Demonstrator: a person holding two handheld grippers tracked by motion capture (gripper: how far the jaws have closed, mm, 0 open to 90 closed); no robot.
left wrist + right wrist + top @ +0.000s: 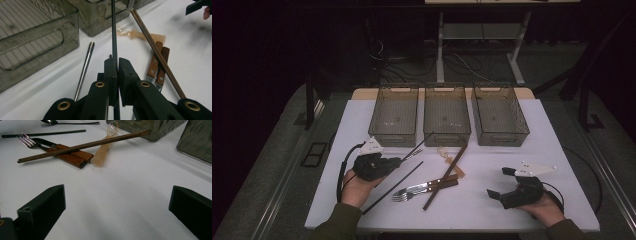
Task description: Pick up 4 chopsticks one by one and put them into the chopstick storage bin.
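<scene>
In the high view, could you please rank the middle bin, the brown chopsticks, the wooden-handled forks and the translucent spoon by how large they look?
1. Middle bin, clearly largest.
2. Brown chopsticks, longest of the utensils, though thin.
3. Wooden-handled forks, shorter than the chopsticks.
4. Translucent spoon, smallest, though the chopsticks cross it, so its full length is unsure.

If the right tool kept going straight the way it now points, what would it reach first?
Probably the translucent plastic spoon and the wood-handled forks under the brown chopsticks. The open right tool faces them across bare table, though depth is unclear.
</scene>
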